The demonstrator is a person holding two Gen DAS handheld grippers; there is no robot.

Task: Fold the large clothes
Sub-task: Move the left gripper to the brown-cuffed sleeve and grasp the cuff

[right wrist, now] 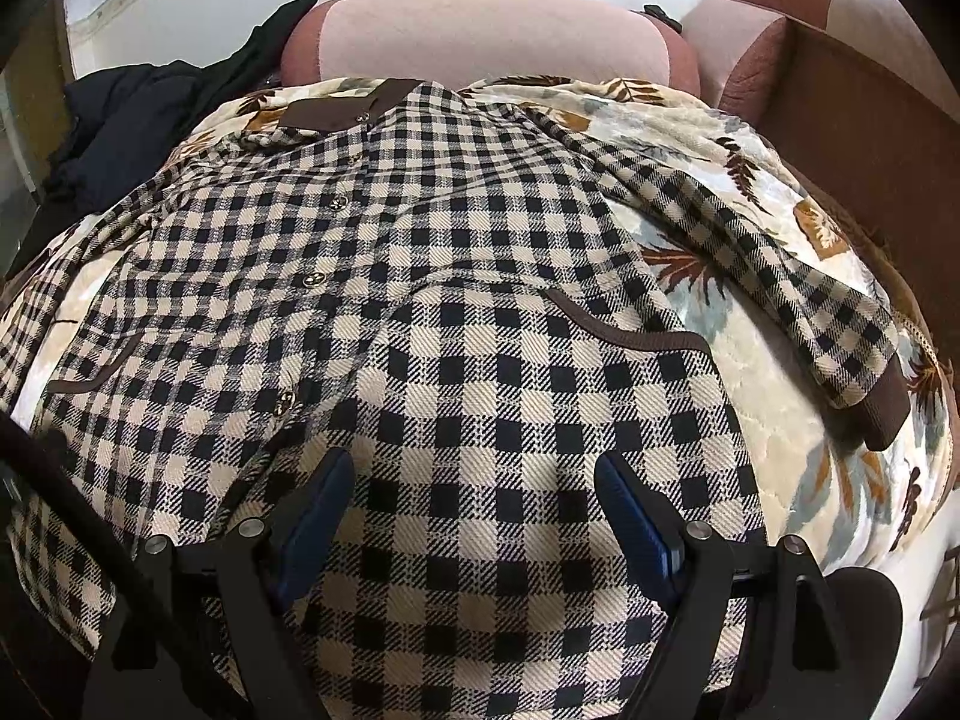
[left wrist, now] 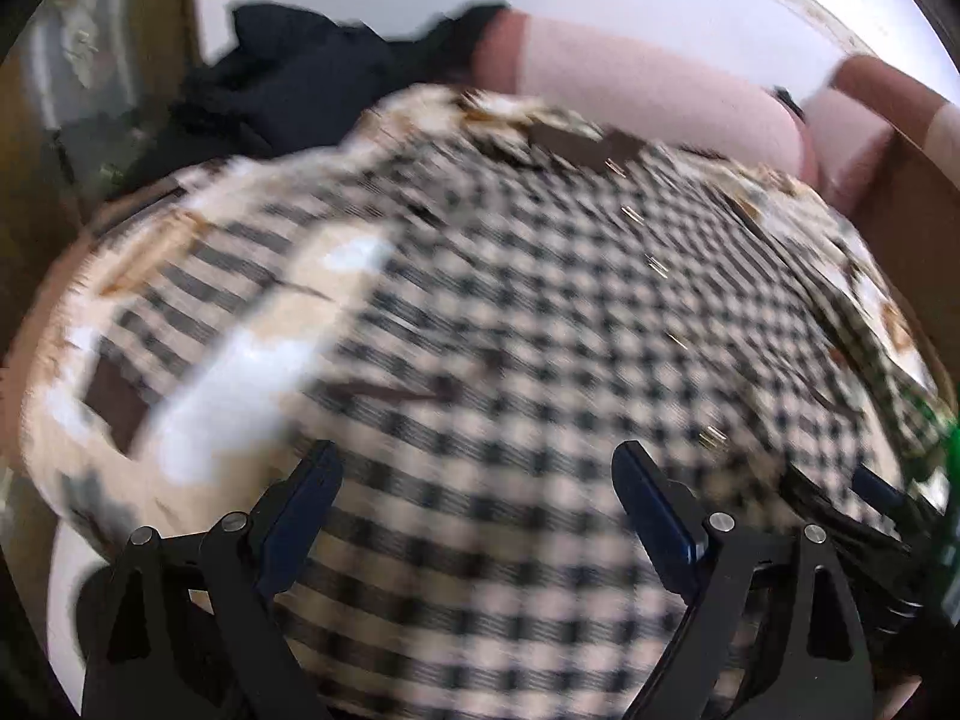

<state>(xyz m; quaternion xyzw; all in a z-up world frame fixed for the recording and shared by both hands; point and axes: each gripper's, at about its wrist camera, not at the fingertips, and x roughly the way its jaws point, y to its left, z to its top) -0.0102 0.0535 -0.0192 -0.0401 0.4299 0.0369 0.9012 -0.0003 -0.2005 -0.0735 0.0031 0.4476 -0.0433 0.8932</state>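
A black-and-cream checked jacket (right wrist: 456,276) with brown collar, brown cuffs and a row of buttons lies spread flat, front up, on a leaf-print blanket (right wrist: 780,420). Its right sleeve (right wrist: 780,276) lies out to the right, brown cuff at the end. My right gripper (right wrist: 474,480) is open, hovering just above the jacket's lower front, holding nothing. In the left wrist view the picture is blurred by motion; the jacket (left wrist: 540,300) fills it and my left gripper (left wrist: 477,465) is open above the jacket's lower part, empty.
A pink and brown sofa backrest (right wrist: 492,36) runs behind the blanket, with a brown armrest (right wrist: 870,120) at the right. A dark garment (right wrist: 150,114) is heaped at the back left; it also shows in the left wrist view (left wrist: 288,78). White wall behind.
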